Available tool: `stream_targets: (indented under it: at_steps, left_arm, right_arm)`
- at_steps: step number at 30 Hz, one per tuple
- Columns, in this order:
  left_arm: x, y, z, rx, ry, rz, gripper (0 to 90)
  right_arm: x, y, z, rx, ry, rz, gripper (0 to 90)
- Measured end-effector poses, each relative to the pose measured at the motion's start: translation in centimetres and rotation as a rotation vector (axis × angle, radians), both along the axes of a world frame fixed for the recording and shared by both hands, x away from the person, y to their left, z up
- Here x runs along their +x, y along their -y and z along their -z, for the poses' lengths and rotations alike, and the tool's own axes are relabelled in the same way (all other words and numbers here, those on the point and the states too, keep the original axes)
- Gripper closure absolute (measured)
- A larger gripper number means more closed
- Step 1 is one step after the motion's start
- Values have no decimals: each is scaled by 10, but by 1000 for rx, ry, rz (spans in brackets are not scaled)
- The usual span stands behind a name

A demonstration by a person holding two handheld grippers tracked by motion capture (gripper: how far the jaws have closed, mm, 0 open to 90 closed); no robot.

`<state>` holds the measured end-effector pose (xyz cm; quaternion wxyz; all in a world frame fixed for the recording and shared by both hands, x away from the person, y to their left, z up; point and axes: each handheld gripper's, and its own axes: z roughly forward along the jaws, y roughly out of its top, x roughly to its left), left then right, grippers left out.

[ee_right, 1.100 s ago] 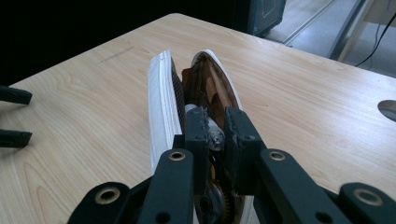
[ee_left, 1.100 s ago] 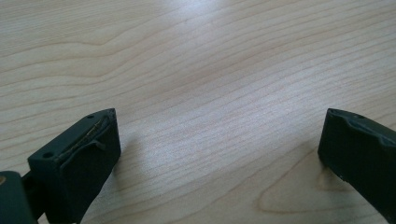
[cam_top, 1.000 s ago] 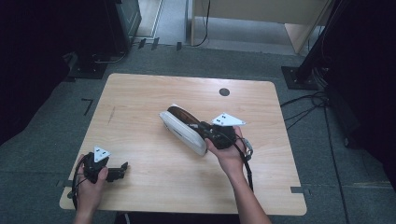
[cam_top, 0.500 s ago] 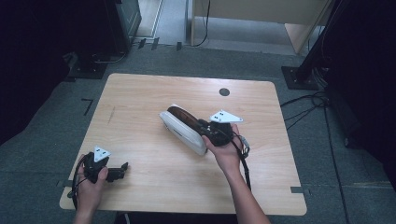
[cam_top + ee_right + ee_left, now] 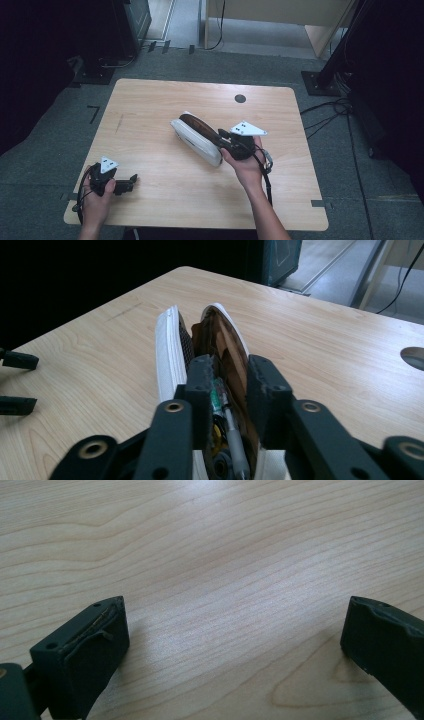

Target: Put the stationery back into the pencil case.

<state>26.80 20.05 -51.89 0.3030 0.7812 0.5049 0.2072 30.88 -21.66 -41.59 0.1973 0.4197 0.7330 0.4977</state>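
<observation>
Pencil case (image 5: 196,138) lies between the right tool's (image 5: 223,145) just-opening jaws.

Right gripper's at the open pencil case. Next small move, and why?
Probably dip the right gripper a little into the pencil case and close on the grey pen. Its jaws have just been opening and now straddle the pen without pressing it. The case mouth gapes, and the left gripper sits open, far off at the near table edge.

No readable txt, labels, brands or nos. anywhere; table and pencil case show no legible print from where I stand.
</observation>
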Motion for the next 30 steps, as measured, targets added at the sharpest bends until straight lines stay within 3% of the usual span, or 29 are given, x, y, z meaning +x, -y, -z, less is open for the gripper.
stream_targets:
  at_steps: [7, 12, 16, 30]
  left_arm:
    - [0, 0, 0, -3, 1, -1, 0]
    - [0, 0, 0, -2, 0, 1, 0]
    - [0, 0, 0, -1, -1, 3, 0]
    - [0, 0, 0, 0, -3, 5, 0]
  right_arm:
    - [-9, 10, 0, -25, -3, 39, 388]
    - [-14, 20, -1, -24, -27, 94, 150]
    - [-19, 29, 0, -43, -38, 134, 20]
    - [-42, 74, 16, -58, -74, 215, 0]
